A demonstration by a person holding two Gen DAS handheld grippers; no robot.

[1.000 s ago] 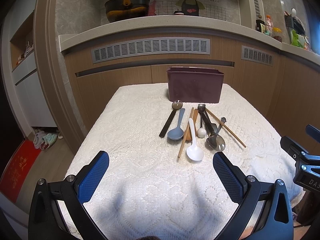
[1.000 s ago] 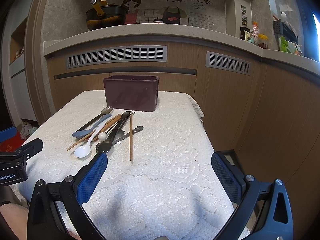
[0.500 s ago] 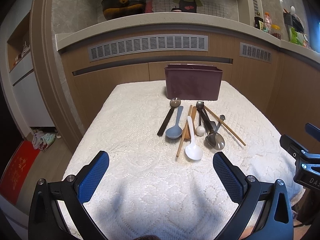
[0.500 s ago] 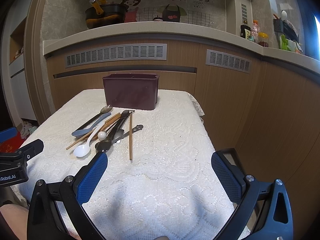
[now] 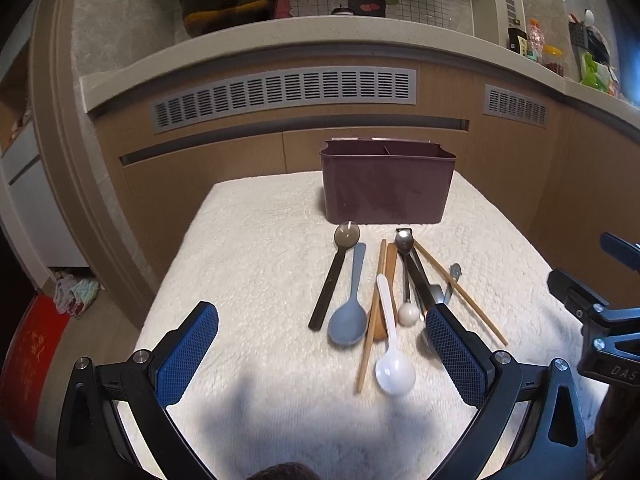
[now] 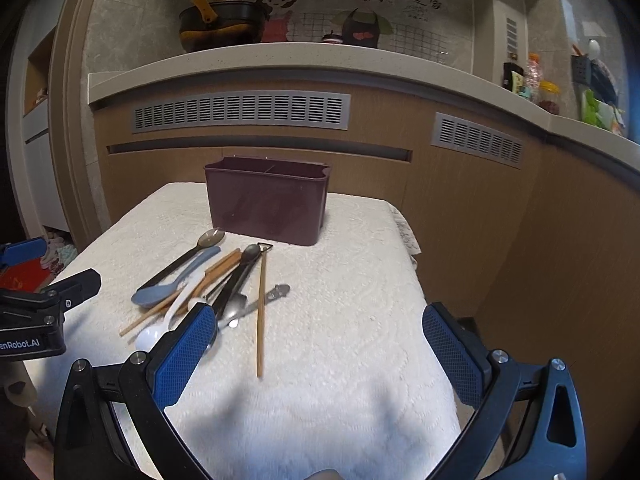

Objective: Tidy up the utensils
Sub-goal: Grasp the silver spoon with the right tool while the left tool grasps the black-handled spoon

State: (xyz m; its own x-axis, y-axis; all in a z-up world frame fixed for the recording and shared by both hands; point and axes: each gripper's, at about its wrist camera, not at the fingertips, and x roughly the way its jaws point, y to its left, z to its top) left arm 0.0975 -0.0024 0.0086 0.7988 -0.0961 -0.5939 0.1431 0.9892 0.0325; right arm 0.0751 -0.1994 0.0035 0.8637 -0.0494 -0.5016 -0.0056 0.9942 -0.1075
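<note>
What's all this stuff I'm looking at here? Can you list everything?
Utensil box: one, dark maroon, far end of the table, divided inside.
Tablecloth: one, white, covering the table.
Blue-grey spoon: one, left part of the pile.
White spoon: one, nearest the camera.
Black-handled spoon: one, leftmost.
Chopsticks: two, wooden, lying apart in the pile.
Other utensils: several, metal, dark and wooden, overlapping; count unclear.
Pot: one, black with yellow handle, on the counter.
Bottles and jars: several, right end of the counter.
Left tool: one, blue pads, open, empty.
Right tool: one, blue pads, open, empty.
</note>
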